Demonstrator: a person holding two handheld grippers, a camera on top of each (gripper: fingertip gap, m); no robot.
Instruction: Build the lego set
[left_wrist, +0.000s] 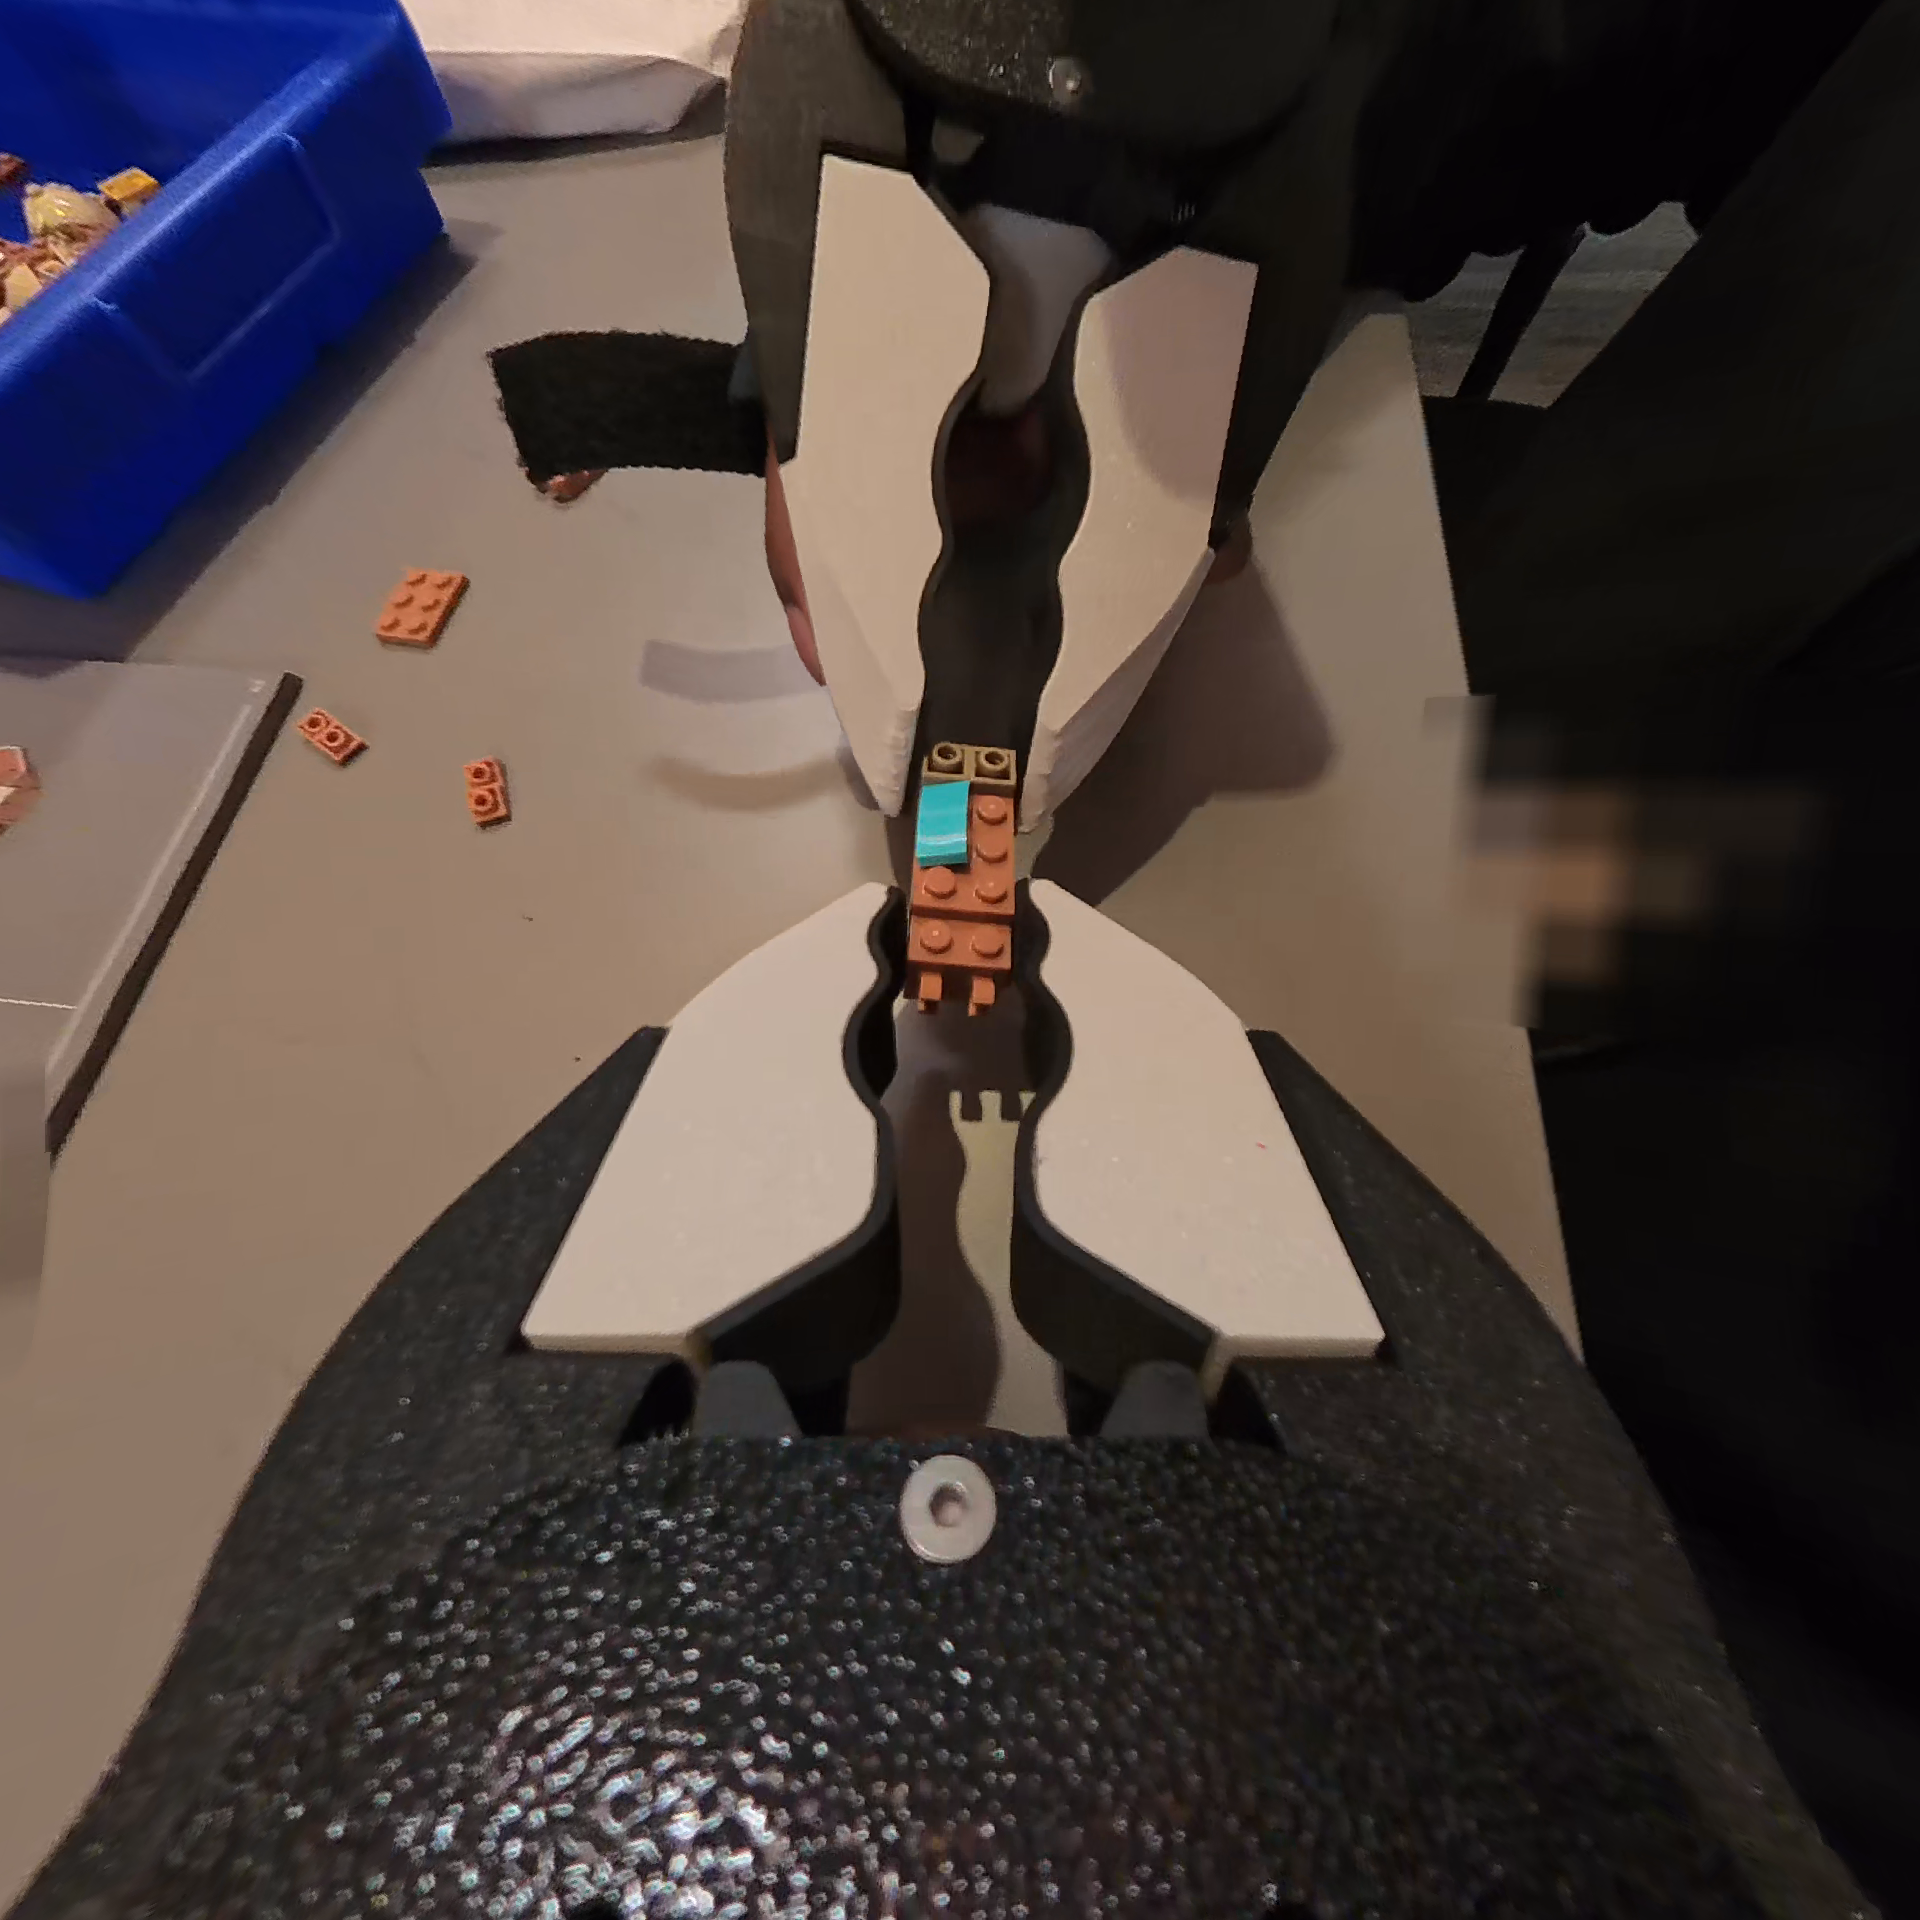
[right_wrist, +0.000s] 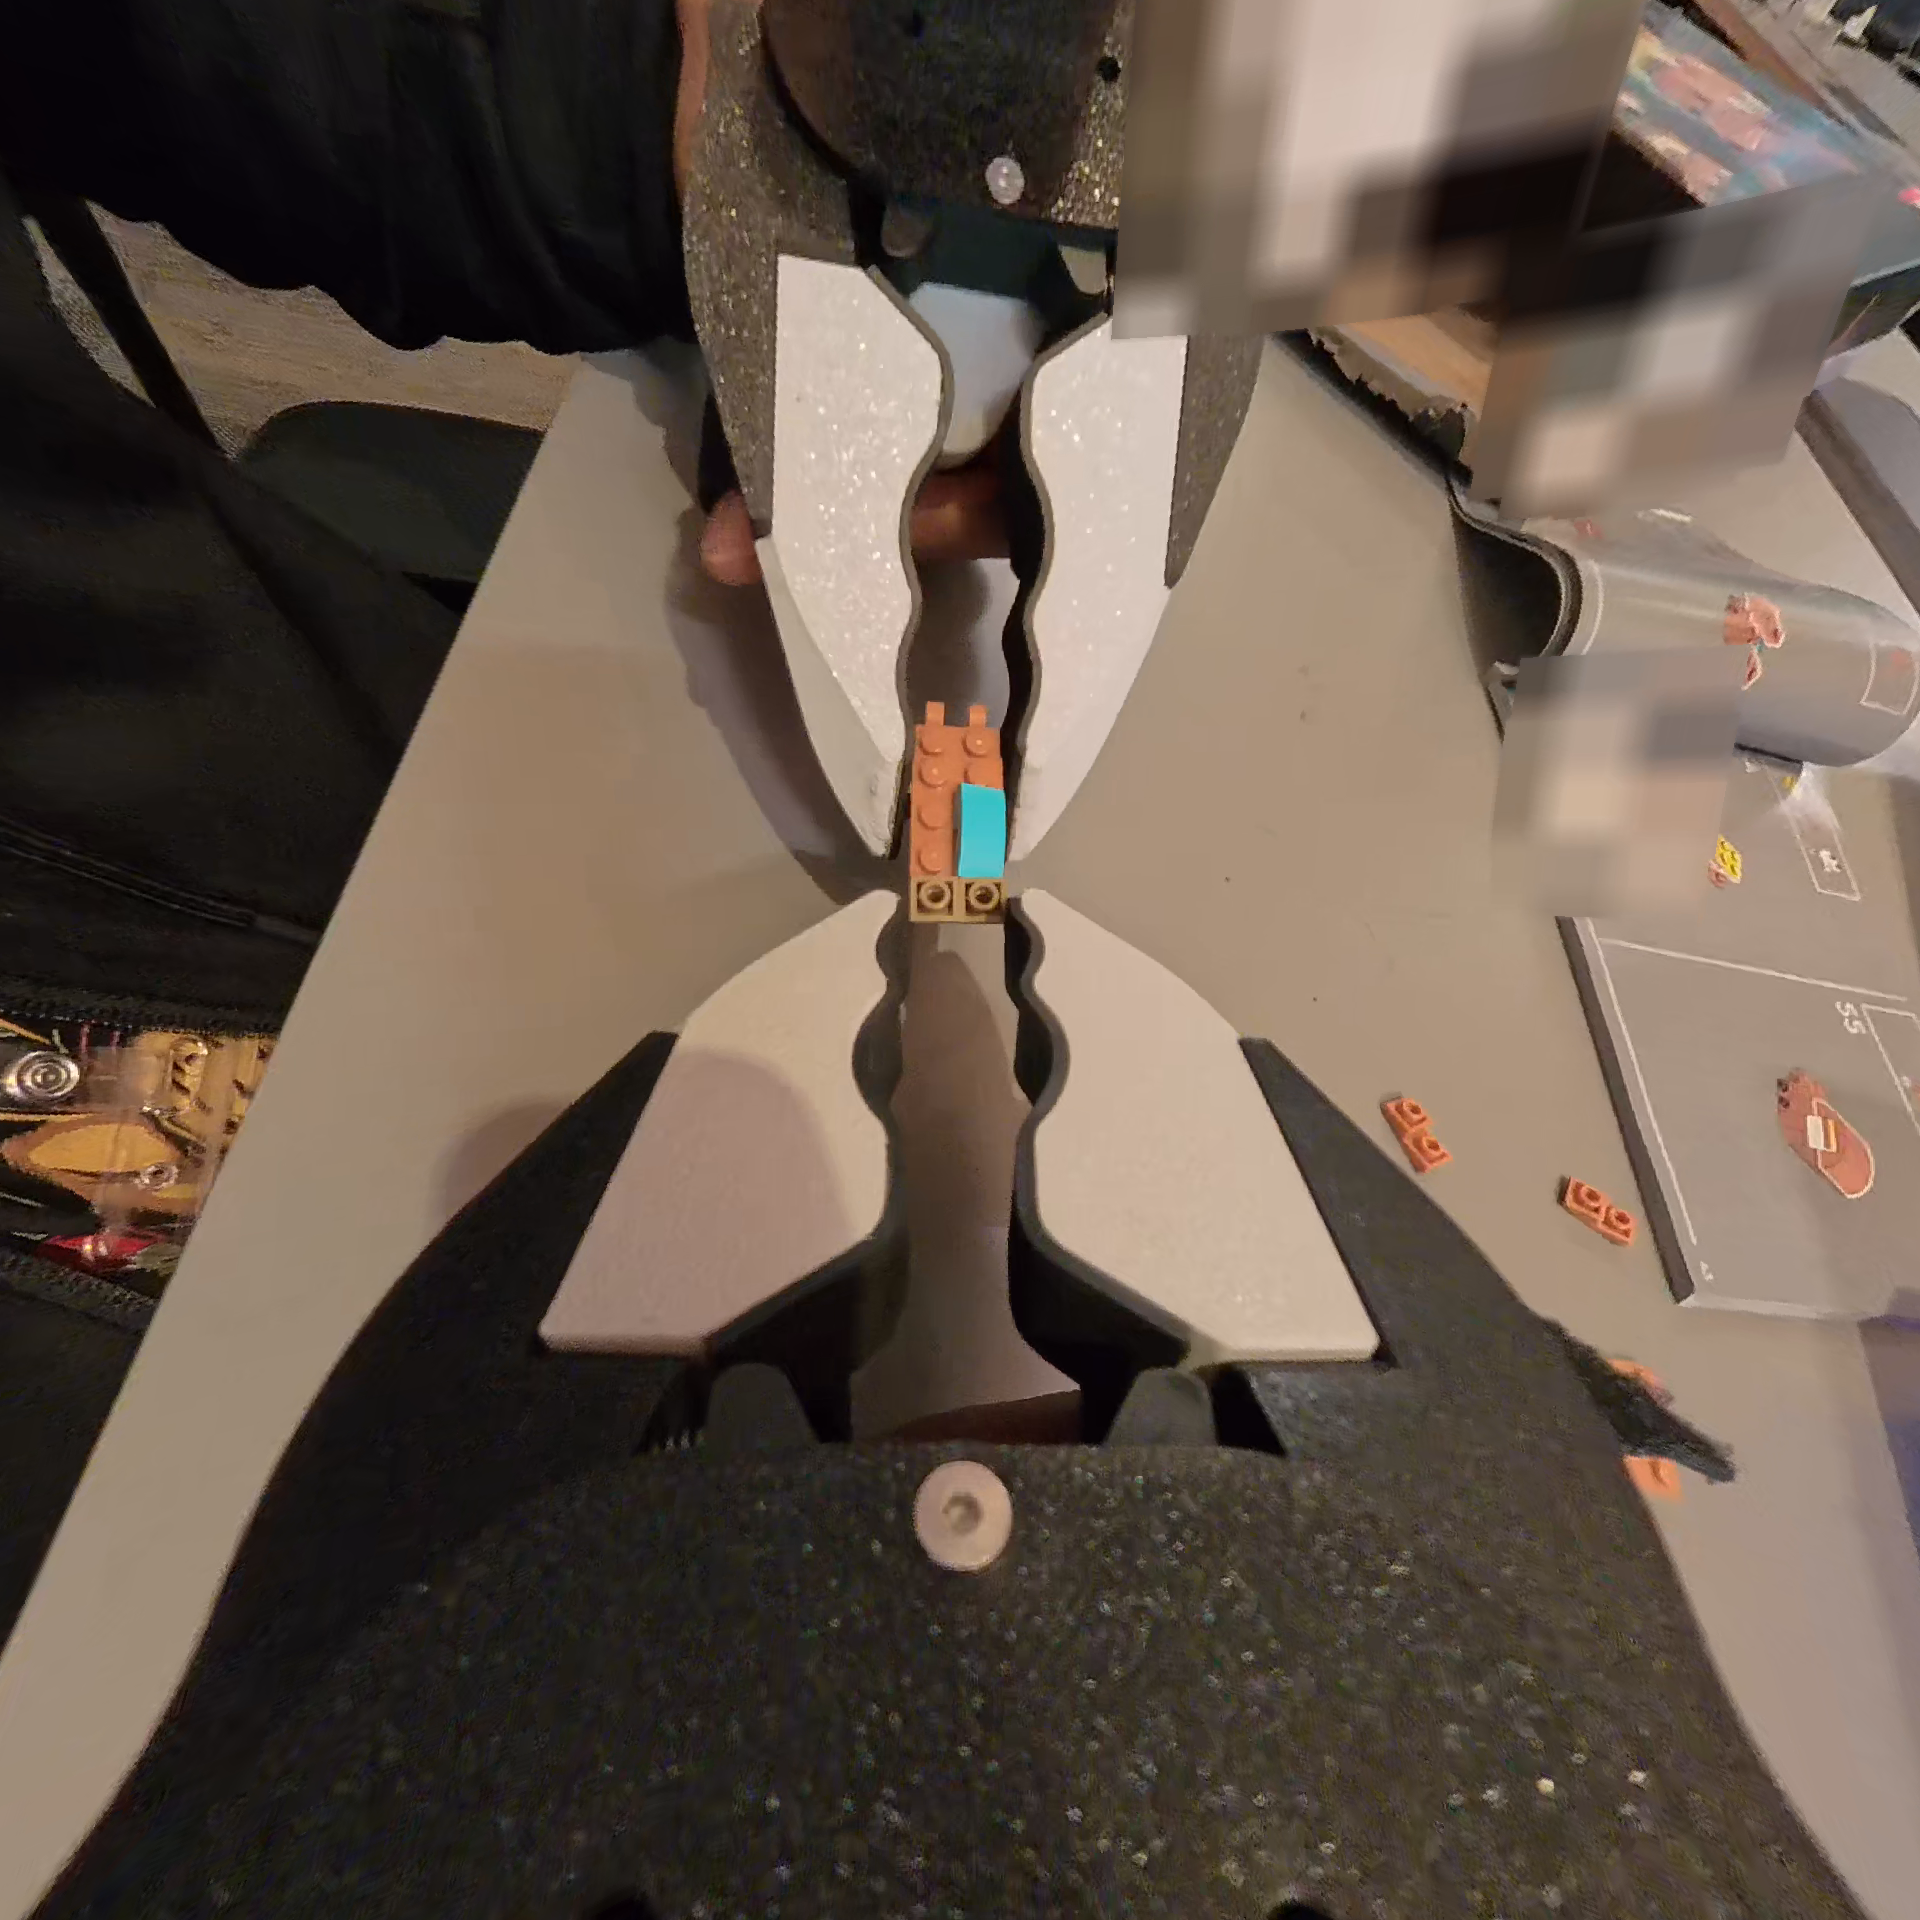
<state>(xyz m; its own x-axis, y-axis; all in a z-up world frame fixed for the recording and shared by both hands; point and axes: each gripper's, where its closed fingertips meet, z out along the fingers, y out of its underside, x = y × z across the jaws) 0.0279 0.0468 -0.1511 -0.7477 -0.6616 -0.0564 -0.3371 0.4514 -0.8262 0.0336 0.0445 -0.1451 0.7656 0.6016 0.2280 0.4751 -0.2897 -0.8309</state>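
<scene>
Left wrist view takes in what the other lacks: at far left a blue bin (left_wrist: 208, 291) of mixed pieces, then a grey board (left_wrist: 135, 821) with a dark edge, three loose orange plates (left_wrist: 421, 608) on the bare desk (left_wrist: 520, 987), and a black fabric strip (left_wrist: 634, 400) farther back. At centre the small brick assembly (left_wrist: 964, 883), orange with a turquoise tile and a tan end piece, hangs above the desk between the two grippers, which face each other tip to tip. The left gripper (left_wrist: 961, 940) has its jaws clamped on the orange end with the two clips; the right gripper (left_wrist: 966, 795) has its jaws closed on the tan end. To the right the desk edge falls off into dark space close beside the jaws.

Right wrist view shows the same assembly (right_wrist: 958, 821) from the tan end, with a dark-clothed person and the near desk edge at left. Open desk lies right of the grippers, then orange plates (right_wrist: 1418, 1132) and a printed grey mat (right_wrist: 1766, 1039) with a brown piece on it.
</scene>
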